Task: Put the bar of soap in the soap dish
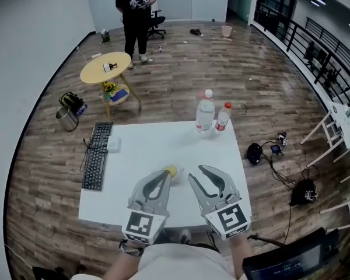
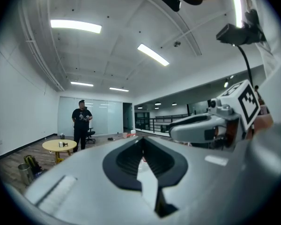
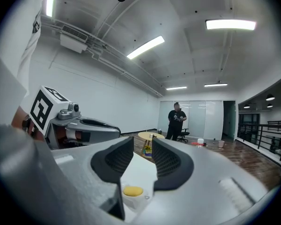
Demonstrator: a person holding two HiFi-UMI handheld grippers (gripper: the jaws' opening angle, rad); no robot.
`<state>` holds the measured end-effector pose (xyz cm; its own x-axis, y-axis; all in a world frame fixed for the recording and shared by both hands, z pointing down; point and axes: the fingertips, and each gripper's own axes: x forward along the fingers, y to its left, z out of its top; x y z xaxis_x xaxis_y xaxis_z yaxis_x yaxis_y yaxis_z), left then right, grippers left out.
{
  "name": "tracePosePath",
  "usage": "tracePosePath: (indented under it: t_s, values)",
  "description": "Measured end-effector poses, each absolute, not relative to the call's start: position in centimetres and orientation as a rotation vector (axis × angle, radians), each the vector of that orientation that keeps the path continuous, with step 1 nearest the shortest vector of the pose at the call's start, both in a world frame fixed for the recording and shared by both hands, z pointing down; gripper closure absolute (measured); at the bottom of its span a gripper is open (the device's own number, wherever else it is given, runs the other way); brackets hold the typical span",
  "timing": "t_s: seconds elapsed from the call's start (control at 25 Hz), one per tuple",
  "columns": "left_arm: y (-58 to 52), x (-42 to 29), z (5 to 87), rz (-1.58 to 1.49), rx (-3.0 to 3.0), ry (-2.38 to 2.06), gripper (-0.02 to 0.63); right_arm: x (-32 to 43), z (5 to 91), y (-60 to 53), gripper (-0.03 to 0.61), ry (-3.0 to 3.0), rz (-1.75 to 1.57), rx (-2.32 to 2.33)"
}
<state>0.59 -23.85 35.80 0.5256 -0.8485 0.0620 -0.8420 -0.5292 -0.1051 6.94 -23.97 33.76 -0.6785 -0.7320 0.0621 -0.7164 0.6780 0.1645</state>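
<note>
Yellow soap bar (image 3: pixel 133 191) sitting in white soap dish (image 3: pixel 134 200) on bench (image 1: pixel 146 147) — just beside left tool (image 1: pixel 163 175) tip. Left tool hovering closed, empty; right tool (image 1: pixel 197 172) hovering — jaws apart, gripping nothing.

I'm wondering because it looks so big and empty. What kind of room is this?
Probably an open office or lab space. It has a wide wood floor, a white table with a keyboard on it, and an office chair near the far wall.
</note>
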Motion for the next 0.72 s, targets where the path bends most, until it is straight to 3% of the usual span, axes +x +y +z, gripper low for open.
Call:
tracePosePath:
  t_s: [0.36,0.48,0.72]
  values:
    - [-23.1,-0.2,36.6,-0.155,-2.734,1.466,0.607,6.7,35.3,-24.2,0.51,-2.752,-0.003,1.259]
    - [-23.0,-1.0,36.7,-0.175,-2.727,1.471,0.607,6.1,35.2,-23.9,0.575,-2.779,0.029,1.266]
    - [-23.1,-1.7,36.8,-0.201,-2.718,1.425,0.606,4.4,35.1,-24.2,0.575,-2.792,0.062,1.252]
